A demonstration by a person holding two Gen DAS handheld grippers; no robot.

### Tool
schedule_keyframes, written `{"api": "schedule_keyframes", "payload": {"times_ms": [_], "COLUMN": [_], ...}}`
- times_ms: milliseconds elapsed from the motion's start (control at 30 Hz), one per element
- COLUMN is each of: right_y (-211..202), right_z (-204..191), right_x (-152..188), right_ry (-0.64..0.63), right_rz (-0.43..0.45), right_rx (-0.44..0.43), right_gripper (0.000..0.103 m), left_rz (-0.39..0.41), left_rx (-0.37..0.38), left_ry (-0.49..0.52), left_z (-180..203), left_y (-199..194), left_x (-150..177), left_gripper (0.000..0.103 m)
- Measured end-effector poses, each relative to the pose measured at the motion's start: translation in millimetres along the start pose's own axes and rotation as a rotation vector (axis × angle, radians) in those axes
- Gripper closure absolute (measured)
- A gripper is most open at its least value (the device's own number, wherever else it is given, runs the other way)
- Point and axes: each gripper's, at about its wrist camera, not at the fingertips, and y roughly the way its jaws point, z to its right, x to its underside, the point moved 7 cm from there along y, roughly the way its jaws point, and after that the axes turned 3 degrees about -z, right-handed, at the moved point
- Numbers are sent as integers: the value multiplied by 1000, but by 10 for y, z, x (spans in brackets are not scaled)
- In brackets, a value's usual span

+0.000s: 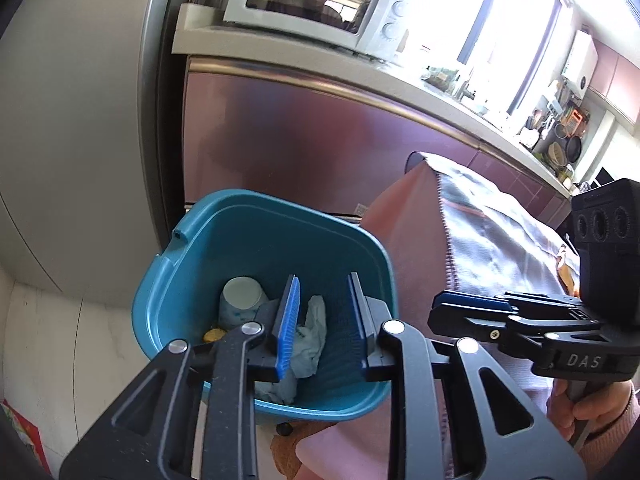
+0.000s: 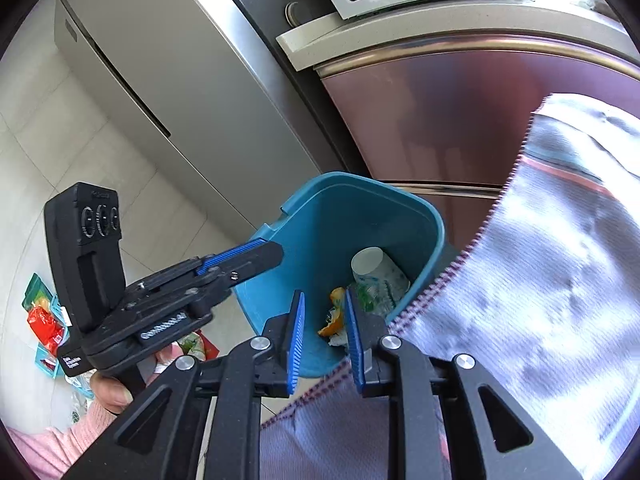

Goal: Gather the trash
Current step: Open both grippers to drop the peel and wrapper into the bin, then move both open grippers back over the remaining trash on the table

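Holding one paper cup (image 2: 378,270), teal bin (image 1: 256,220).

A home kitchen: a microwave (image 1: 316,4) on the counter (image 1: 400,80), a steel fridge (image 2: 160,92), cookware by the window.

Both wrist cameras look steeply down, close above the same teal bin (image 1: 224,240), from opposite sides.
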Motion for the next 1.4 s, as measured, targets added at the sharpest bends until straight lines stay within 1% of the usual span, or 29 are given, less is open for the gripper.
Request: {"api": "schedule_keyframes", "payload": {"times_ms": [133,200,267,300,400,467,600,800,1000,1167,1400], "right_y": [-255,-411,-600,-691,-968,-1150,-1476,-1996,-2440,-2770,-3127], "right_z": [28,36,58,73,151,222,403,838,1303,1630,1958], "right_x": [47,83,155,185,269,341,551,975,1351,1619,1945], "right_ry": [-4,-13,-20,-24,-21,-11,18,121,250,325,414], "right_rz": [47,75,105,119,168,201,250,315,381,429,472], "right_rx": [-1,6,21,30,61,88,158,274,366,432,527], "right_gripper": [82,82,77,75,75,74,72,68,67,66,66], "left_rz": [34,52,62,63,61,56,32,-9,-54,-84,-111], "left_rx": [33,59,90,105,158,184,244,315,359,374,387], "left_ry": [51,77,100,109,150,178,234,318,403,453,508], "left_z": [240,374,524,592,850,1016,1396,1922,2470,2816,3165], "left_y": [-135,-215,-276,-295,-331,-335,-294,-186,7,165,381], "left_x": [-22,-22,-11,-2,47,90,191,337,437,463,381], "left_gripper": [79,76,70,70,69,66,64,59,58,56,56]}}
